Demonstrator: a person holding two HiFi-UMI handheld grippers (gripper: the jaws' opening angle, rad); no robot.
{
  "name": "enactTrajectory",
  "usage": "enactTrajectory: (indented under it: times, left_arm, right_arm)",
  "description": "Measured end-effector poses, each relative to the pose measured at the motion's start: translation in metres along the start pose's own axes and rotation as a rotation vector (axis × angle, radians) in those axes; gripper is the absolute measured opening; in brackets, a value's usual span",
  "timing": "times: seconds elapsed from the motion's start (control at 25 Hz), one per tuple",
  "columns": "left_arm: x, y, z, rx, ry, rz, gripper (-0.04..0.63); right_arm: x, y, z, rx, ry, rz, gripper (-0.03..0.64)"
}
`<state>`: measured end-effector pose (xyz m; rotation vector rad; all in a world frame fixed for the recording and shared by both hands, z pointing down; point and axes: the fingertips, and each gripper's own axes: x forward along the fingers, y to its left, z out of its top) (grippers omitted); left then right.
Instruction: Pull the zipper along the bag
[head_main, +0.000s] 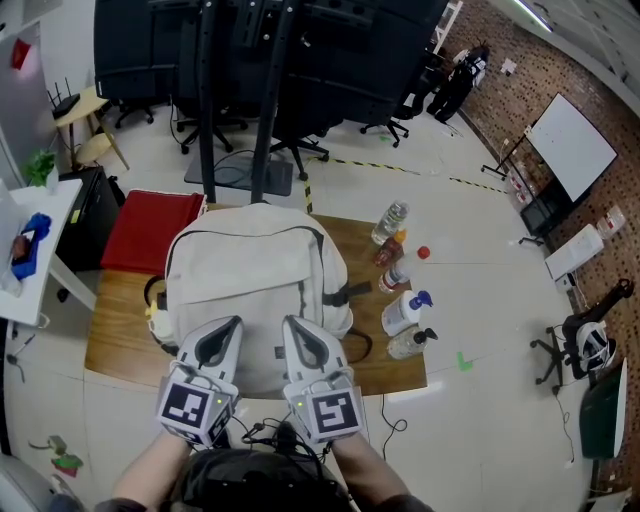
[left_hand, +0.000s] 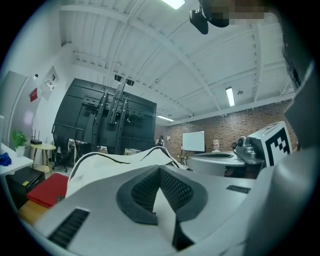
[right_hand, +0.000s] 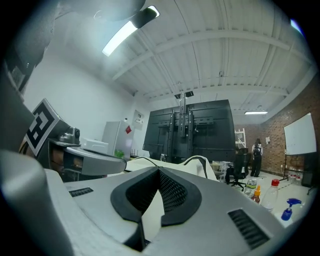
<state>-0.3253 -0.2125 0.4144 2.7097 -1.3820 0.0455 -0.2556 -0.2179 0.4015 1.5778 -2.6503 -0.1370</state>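
A cream backpack (head_main: 255, 285) lies flat on the wooden table (head_main: 118, 340), with dark zipper lines along its top edge and down its front pocket (head_main: 302, 292). Both grippers hover over its near end, side by side. My left gripper (head_main: 227, 327) points at the bag's left half, jaws shut, and I see nothing gripped. My right gripper (head_main: 293, 326) sits just right of it, also shut and empty. In the left gripper view the shut tips (left_hand: 160, 170) point over the backpack (left_hand: 112, 161). The right gripper view shows its shut tips (right_hand: 159, 172) before the backpack (right_hand: 150, 162).
A clear bottle (head_main: 391, 221), a sauce bottle (head_main: 390, 248), a spray bottle (head_main: 404, 312) and a pump bottle (head_main: 411, 344) stand along the table's right side. A red case (head_main: 150, 232) lies at the far left. A black stand (head_main: 235, 110) rises behind the table.
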Motion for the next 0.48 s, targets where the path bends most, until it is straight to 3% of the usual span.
enactTrajectory:
  times: [0.48]
  left_arm:
    - [-0.0004, 0.0078, -0.0032, -0.006, 0.019, 0.01, 0.014]
  right_arm:
    - [0.0057, -0.0001, 0.0008, -0.02, 0.007, -0.011, 0.014]
